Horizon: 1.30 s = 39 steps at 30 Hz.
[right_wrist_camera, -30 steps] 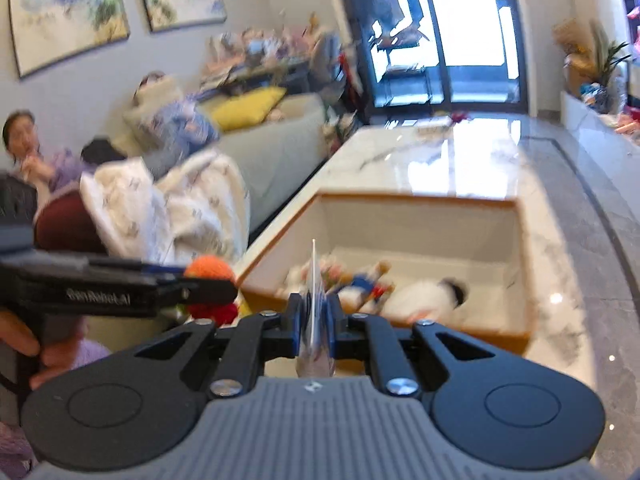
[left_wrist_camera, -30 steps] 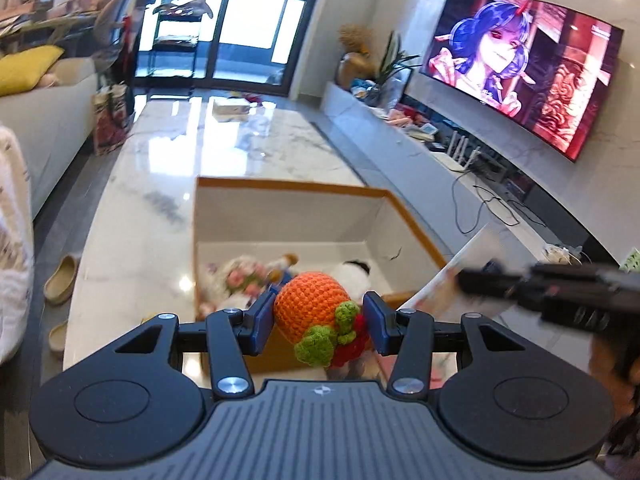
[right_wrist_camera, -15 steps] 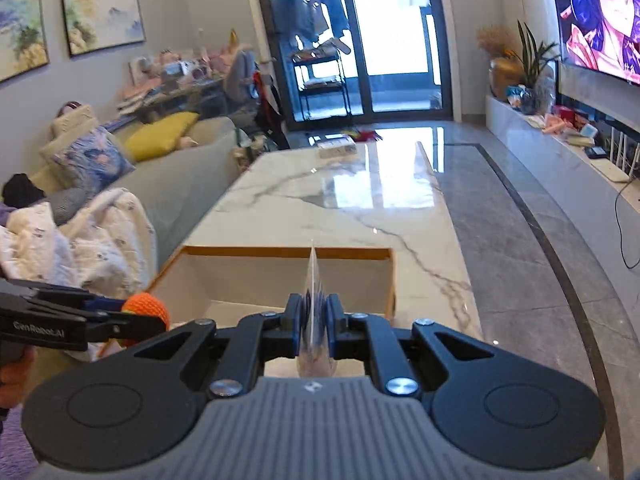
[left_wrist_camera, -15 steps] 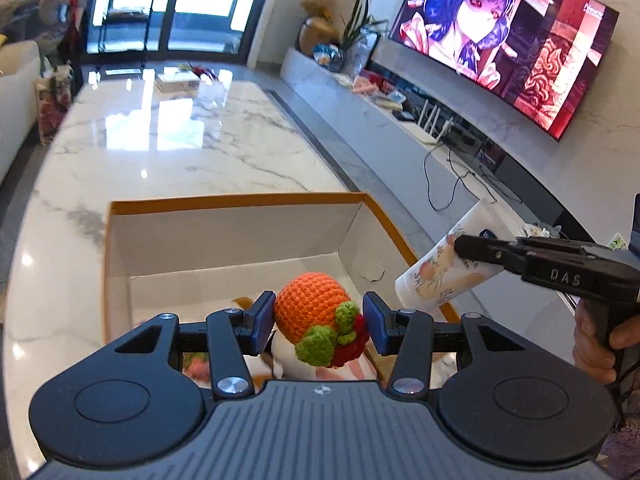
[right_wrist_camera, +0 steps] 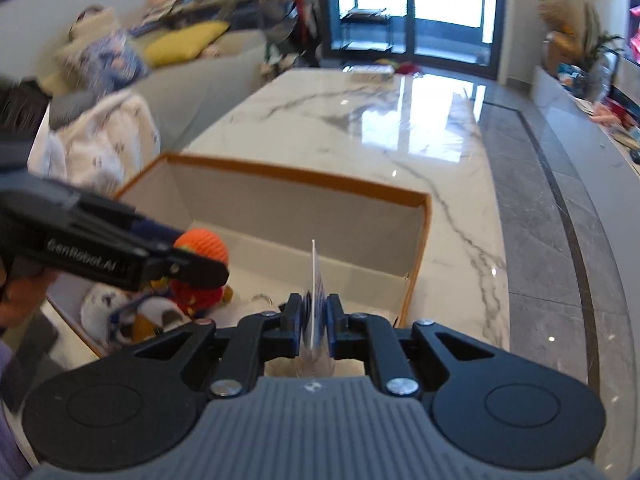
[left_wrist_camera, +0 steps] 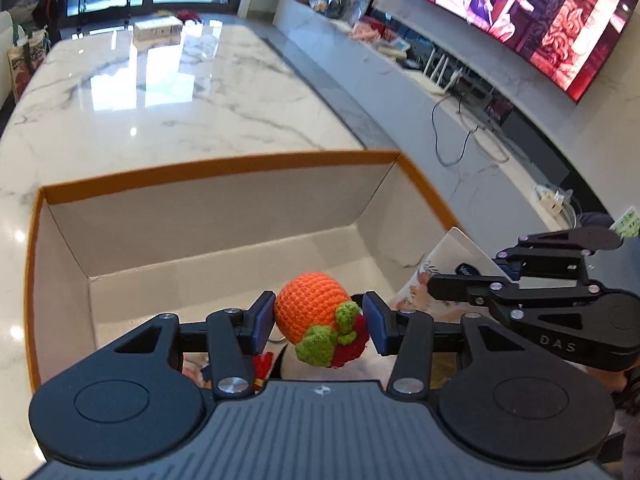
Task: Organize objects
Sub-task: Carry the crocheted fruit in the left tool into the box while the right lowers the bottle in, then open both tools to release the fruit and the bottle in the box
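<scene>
My left gripper (left_wrist_camera: 319, 322) is shut on an orange crochet fruit (left_wrist_camera: 310, 306) with green leaves and a red part, held over the near end of an open cardboard box (left_wrist_camera: 216, 170). The fruit also shows in the right wrist view (right_wrist_camera: 204, 246). My right gripper (right_wrist_camera: 315, 318) is shut on a thin white card (right_wrist_camera: 314, 280), held edge-on over the box (right_wrist_camera: 304, 172). In the left wrist view the card (left_wrist_camera: 456, 252) hangs over the box's right wall. Soft toys (right_wrist_camera: 132, 312) lie in the box's near end.
The box stands on a white marble table (left_wrist_camera: 168, 92). A small white box (left_wrist_camera: 156, 31) lies at the table's far end. A sofa with cushions (right_wrist_camera: 180, 44) stands to the left, a TV (left_wrist_camera: 516, 4) and low cabinet to the right.
Both grippers have moved forward and down over the box, each still holding its object. The right gripper with the card has come in over the box's right side.
</scene>
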Tool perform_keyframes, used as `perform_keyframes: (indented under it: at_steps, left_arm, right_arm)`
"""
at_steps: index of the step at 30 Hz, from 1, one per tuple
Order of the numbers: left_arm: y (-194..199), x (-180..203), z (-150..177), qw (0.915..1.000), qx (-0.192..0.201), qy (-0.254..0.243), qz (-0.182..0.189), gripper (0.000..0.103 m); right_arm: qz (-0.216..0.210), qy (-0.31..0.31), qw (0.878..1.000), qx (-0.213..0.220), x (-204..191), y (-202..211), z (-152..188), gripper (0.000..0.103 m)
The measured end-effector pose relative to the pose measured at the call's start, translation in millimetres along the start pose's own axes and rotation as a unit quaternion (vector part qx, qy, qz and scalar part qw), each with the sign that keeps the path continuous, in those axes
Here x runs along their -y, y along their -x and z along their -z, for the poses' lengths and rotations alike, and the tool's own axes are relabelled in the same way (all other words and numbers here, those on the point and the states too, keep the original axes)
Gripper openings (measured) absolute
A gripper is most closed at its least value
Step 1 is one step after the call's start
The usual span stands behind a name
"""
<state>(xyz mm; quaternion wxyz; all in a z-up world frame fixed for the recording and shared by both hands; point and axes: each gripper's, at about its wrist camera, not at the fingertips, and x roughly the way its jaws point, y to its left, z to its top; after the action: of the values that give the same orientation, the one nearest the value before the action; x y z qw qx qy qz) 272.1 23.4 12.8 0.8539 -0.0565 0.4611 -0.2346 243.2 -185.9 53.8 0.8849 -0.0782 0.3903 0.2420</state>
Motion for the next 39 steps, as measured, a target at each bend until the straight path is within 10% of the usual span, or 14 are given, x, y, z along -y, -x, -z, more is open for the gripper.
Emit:
perform_keyframes:
  at_steps: [11,31,39]
  left_arm:
    - [-18.6,-12.2,-5.3,0.9981,-0.058,0.008,-0.022,0.055]
    - [26.8,8.0,17.3,0.998,-0.059,-0.018,-0.012,0.055]
    - [36.8,8.2,14.2,0.9985,-0.05,-0.013,-0.016,0.055]
  right_arm:
    - [-0.015,0.073,0.995,-0.066,-0.8,-25.7,0.5,0.013]
    - [-0.019,0.042,0.998,-0.041,1.2,-2.1,4.1,0.023]
    - [-0.043,0.086,0.994,-0.056,-1.2,-7.2,-2.1,0.008]
